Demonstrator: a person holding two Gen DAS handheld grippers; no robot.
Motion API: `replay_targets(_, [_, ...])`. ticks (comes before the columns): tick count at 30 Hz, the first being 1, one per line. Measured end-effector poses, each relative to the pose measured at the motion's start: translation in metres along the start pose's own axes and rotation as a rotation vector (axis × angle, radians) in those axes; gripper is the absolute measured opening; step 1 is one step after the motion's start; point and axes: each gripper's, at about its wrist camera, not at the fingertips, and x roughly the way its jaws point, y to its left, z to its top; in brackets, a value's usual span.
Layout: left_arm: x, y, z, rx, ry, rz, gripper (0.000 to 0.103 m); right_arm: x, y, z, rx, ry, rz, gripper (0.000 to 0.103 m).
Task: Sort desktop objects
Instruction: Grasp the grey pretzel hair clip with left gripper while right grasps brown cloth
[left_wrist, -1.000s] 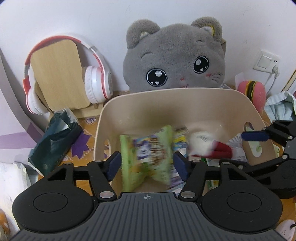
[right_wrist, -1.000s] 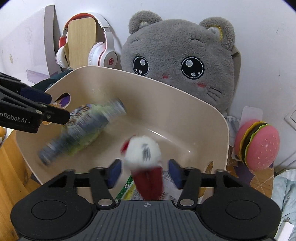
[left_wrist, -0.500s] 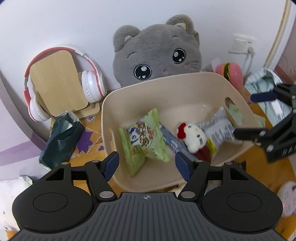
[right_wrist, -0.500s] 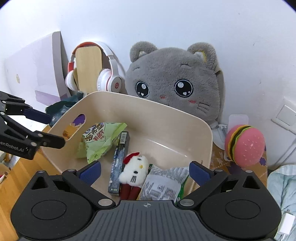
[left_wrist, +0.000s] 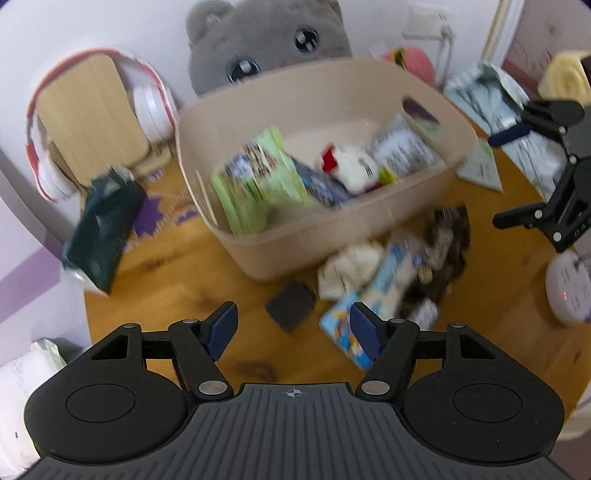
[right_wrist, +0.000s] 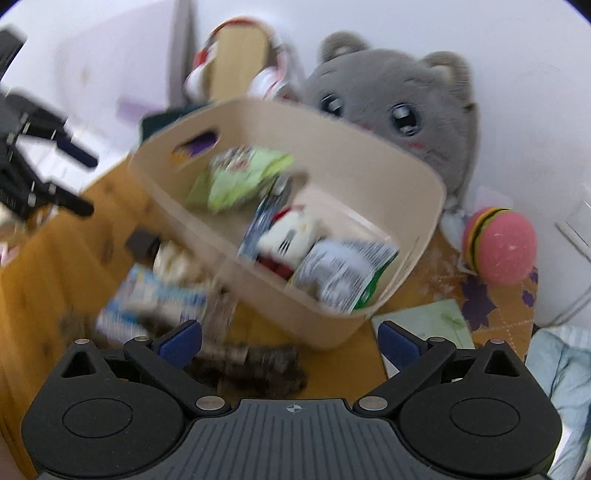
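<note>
**Both grippers empty above a half-filled bin**

The wooden desk (left_wrist: 155, 266) carries everything; at its back a grey cat plush (right_wrist: 402, 110) leans on the wall, and just in front of it stands the beige storage bin (left_wrist: 295, 240); beside the plush, red-and-white headphones (left_wrist: 151, 107) hang on a wooden stand; the bin holds a green snack bag (left_wrist: 258, 177), a silvery packet (right_wrist: 340, 273), a dark flat box (right_wrist: 262, 221) and, between them, a small white plush toy with a red bow (left_wrist: 351, 166); on the desk just outside the bin lies a loose heap, blurred, of what looks like a blue-and-white packet (left_wrist: 388, 284), a crumpled cream item (left_wrist: 347, 266) and a dark brown wrapper (left_wrist: 447, 243), with a small dark grey square (left_wrist: 291, 302) beside them; the left gripper (left_wrist: 293, 328) hovers over the desk near that heap, fingers spread, holding nothing; the right gripper (right_wrist: 290, 341) is likewise spread wide and empty, over the dark wrapper
</note>
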Motion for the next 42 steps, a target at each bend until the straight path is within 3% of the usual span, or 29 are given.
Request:
replay_targets(5, [0.013, -0.009, -0.028, -0.010, 0.076, -0.032, 0.069, 0.010, 0.019, -0.018, -0.178, 0.056, 0.021, 0.103])
replay_targets(10, [0.023, -0.018, -0.049, -0.088, 0.132, -0.073, 0.069, 0.021, 0.032, -0.027, -0.261, 0.061, 0.048, 0.103])
replay_targets(18, [0.040, -0.033, -0.062, -0.175, 0.196, -0.132, 0.069, 0.041, 0.059, -0.034, -0.465, 0.089, 0.062, 0.103])
replay_targets(23, [0.055, -0.042, -0.067, -0.198, 0.232, -0.145, 0.069, 0.054, 0.062, -0.032, -0.505, 0.099, 0.075, 0.103])
replay_targets(31, [0.065, -0.043, -0.068, -0.238, 0.238, -0.116, 0.079, 0.078, 0.064, -0.033, -0.549, 0.148, 0.110, 0.097])
replay_targets(34, [0.076, -0.043, -0.071, -0.264, 0.299, -0.100, 0.079, 0.082, 0.063, -0.032, -0.545, 0.155, 0.125, 0.097])
replay_targets(39, [0.084, -0.044, -0.076, -0.275, 0.292, -0.090, 0.079, 0.084, 0.064, -0.033, -0.559, 0.162, 0.136, 0.097])
replay_targets(42, [0.084, -0.043, -0.074, -0.282, 0.281, -0.080, 0.079, 0.082, 0.063, -0.032, -0.543, 0.167, 0.154, 0.090])
